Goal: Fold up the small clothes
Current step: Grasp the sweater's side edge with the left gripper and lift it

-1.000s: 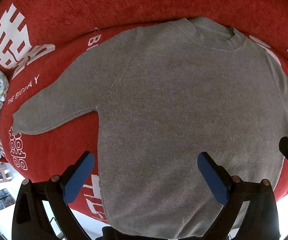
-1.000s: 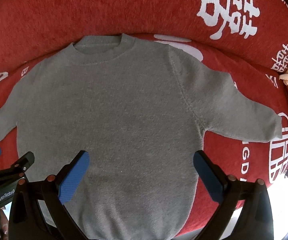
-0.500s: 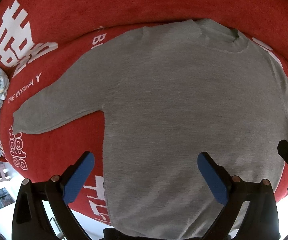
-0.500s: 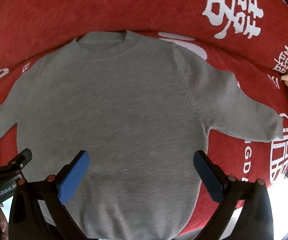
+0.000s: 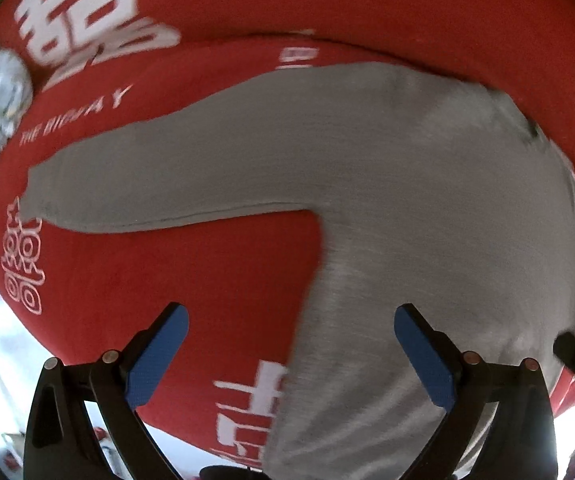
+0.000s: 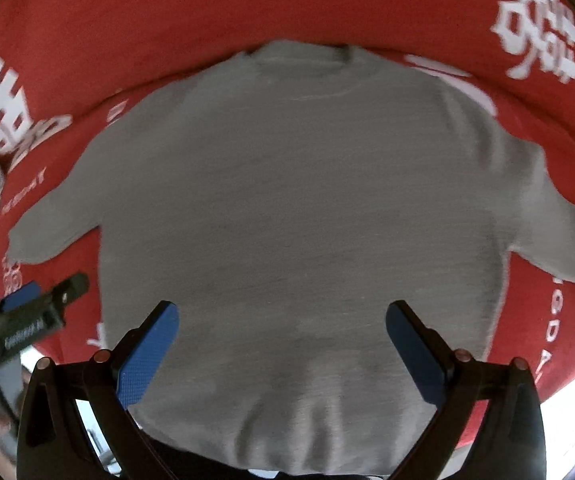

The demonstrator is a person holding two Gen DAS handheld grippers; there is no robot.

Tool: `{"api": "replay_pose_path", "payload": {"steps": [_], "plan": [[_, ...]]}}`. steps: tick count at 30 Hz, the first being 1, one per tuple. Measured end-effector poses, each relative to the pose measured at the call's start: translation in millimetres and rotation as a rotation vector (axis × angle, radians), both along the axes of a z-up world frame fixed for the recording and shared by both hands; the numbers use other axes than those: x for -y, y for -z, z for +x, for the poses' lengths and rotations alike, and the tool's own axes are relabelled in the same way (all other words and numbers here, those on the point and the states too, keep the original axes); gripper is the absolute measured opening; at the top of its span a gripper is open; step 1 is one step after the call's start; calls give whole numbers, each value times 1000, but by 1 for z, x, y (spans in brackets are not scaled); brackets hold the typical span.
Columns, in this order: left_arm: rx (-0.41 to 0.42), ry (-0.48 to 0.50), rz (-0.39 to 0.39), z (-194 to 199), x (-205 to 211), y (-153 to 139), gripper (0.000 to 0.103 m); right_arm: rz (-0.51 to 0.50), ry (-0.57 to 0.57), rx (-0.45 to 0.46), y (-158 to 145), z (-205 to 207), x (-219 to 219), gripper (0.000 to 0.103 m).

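Lettering "THE BIG DAY" (image 5: 75, 114) on red cover (image 5: 167, 280) beside grey sweater (image 6: 299, 220); both hand-held grippers (image 5: 291, 356) (image 6: 281, 346) released.

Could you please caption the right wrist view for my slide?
Open right gripper over a grey sweater spread flat on a red blanket.

Left wrist view looks down, close, over the grey sweater (image 5: 427, 220) sleeve and left side. Right wrist view faces its centre. Both share the sweater body and red cover (image 6: 247, 8).
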State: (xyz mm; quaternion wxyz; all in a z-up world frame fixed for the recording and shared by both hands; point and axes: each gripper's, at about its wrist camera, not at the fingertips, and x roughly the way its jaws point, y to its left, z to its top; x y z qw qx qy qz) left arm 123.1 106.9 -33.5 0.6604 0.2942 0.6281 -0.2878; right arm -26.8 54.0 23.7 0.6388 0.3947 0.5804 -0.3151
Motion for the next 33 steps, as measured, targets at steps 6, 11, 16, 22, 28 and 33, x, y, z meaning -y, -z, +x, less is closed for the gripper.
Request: {"api": "replay_pose_path", "payload": {"steps": [6, 11, 16, 22, 28, 33], "plan": [[-29, -140, -108, 62, -44, 10, 103, 39, -76, -1, 5, 34, -26, 103], [-135, -300, -214, 107, -82, 41, 103, 67, -137, -11, 12, 57, -43, 103], [-241, -378, -334, 137, -80, 75, 103, 77, -185, -24, 19, 74, -54, 103], [-228, -458, -447, 175, -71, 70, 99, 74, -197, -28, 21, 89, -56, 103], [-198, -616, -420, 220, -99, 78, 6, 77, -211, -30, 20, 101, -63, 103], [-47, -452, -429, 202, -79, 41, 6, 79, -185, -19, 14, 96, -61, 103]]}}
